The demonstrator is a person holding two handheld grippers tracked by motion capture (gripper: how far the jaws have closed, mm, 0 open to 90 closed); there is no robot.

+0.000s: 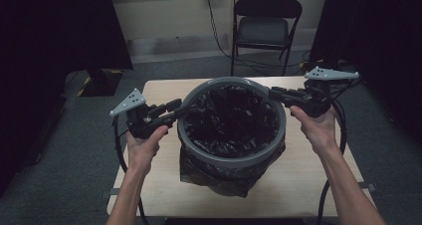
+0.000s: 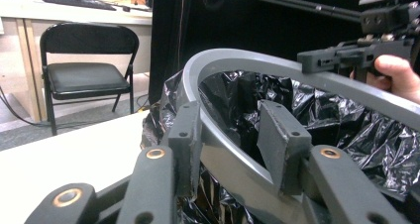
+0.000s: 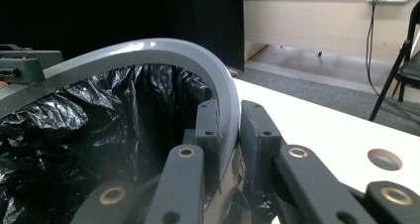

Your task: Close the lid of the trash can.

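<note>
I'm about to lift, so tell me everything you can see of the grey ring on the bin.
The grey ring is a smooth, plastic-looking hoop, round and unbroken where visible. It lies roughly level on top of the bin, over the crinkled black bag, whose edge hangs out below it. The left hand-held gripper straddles its left side, one jaw apart from it; the right hand-held gripper clamps its right side.

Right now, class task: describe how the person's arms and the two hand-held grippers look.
Both forearms are bare, no sleeves. The left hand-held gripper and right hand-held gripper are black, each topped with a grey three-cornered plate and trailing a black cable. Their jaw links carry brass-coloured pivots and dark rectangular pads.
</note>
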